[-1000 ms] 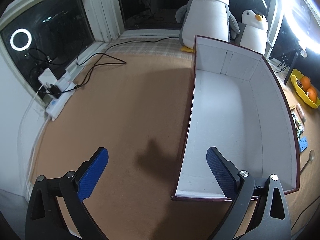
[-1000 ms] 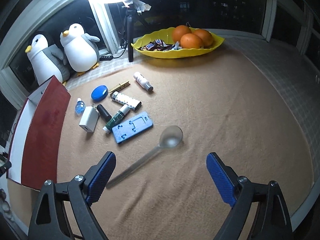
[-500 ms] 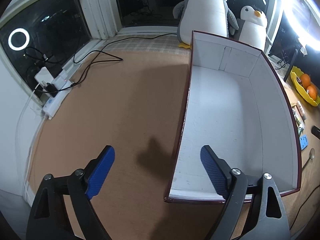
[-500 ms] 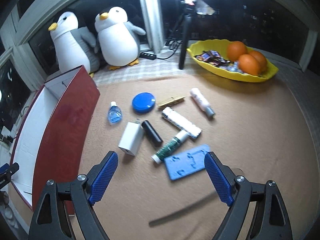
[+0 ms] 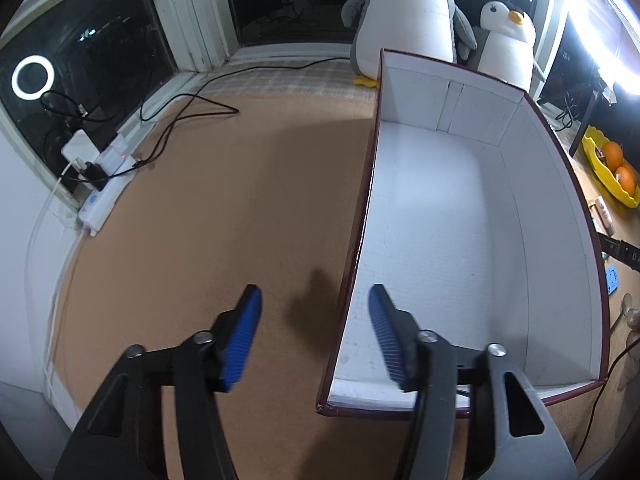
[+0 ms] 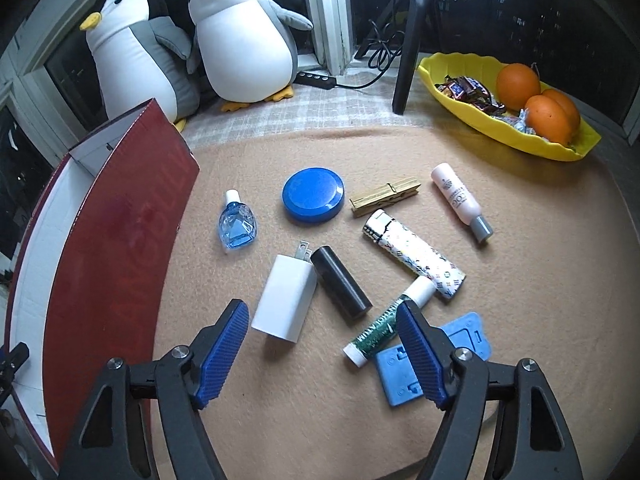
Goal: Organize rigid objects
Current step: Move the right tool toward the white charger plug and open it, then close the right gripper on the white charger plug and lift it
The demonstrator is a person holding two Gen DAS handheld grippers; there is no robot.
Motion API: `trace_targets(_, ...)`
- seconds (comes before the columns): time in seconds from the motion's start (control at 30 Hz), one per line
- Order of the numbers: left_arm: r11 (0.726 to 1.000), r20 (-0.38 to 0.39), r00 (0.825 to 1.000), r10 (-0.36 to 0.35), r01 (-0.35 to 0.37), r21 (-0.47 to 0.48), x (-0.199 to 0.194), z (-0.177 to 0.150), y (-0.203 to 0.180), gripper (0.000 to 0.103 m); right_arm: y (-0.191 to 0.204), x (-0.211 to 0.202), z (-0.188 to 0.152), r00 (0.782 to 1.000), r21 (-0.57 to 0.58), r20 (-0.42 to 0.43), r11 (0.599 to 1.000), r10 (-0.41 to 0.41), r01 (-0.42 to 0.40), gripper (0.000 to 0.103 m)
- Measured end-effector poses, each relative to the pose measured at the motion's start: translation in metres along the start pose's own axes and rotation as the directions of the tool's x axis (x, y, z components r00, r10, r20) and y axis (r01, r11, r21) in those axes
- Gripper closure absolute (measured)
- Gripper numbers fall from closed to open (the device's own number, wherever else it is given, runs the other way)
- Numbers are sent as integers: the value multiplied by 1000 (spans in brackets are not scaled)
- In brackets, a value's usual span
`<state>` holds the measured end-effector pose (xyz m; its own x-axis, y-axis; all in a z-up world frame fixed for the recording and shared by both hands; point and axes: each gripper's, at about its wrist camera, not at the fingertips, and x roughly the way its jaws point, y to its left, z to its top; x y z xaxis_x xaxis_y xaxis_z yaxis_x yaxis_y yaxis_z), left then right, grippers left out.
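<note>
A dark red box with a white inside (image 5: 460, 216) stands open and empty; its red wall (image 6: 120, 248) is at the left of the right wrist view. My left gripper (image 5: 316, 334) is open, one finger either side of the box's near left wall. My right gripper (image 6: 322, 346) is open and empty, just above a white charger (image 6: 286, 298) and a black cylinder (image 6: 340, 284). Nearby lie a green tube (image 6: 390, 318), a blue plate (image 6: 436, 358), a patterned lighter (image 6: 414, 254), a blue round lid (image 6: 313, 195), a blue dropper bottle (image 6: 236, 224), a wooden clothespin (image 6: 384, 196) and a pink bottle (image 6: 460, 200).
Two plush penguins (image 6: 240, 40) sit by the window behind the box. A yellow fruit bowl (image 6: 508, 104) with oranges and a tripod leg (image 6: 408, 52) stand at the back right. A power strip with cables (image 5: 100, 184) lies by the left window.
My right gripper has swung left and closer over the small objects, its jaws narrower. My left gripper has narrowed its jaws and moved to straddle the box's left wall.
</note>
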<state>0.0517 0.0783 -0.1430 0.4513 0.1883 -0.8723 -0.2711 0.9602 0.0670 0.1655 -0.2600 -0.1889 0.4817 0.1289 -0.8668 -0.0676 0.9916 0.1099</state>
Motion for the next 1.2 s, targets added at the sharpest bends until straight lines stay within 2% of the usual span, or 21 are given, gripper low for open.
trace_targets(0.13,1000,-6,1000,0,0,3,3,0,-1,62,5,10,5,1000,-13,-19,1000,-2,2,38)
trace_targets(0.43,1000,-23,1000,2,-2,7,8,-2,-5,79,12,23,12,998,-29,-56,1000,-11,9,39)
trace_targets(0.57,1000,-25,1000,-2,2,6,10,-2,-5,79,15,27,15,998,-46,-66,999,-25,22,43)
trace_targets(0.67,1000,-27,1000,-4,4,4,10,-2,-6,79,16,30,17,997,-57,-70,998,-36,32,49)
trace_targets(0.8,1000,-30,1000,-8,8,0,11,-2,-6,79,15,33,19,995,-65,-92,997,-38,32,66)
trace_targets(1.0,1000,-30,999,-15,15,-1,12,-2,-7,79,12,34,16,995,-56,-99,998,-20,14,69)
trace_targets(1.07,1000,-30,999,-19,19,-1,12,-2,-8,79,12,29,15,996,-55,-86,998,-13,8,74)
trace_targets(1.1,1000,-29,999,-21,21,-1,12,-2,-8,79,13,25,14,997,-56,-77,998,-8,4,80)
trace_targets(1.2,1000,-28,999,-26,26,-1,12,-2,-7,79,15,18,14,998,-63,-65,998,1,-5,81)
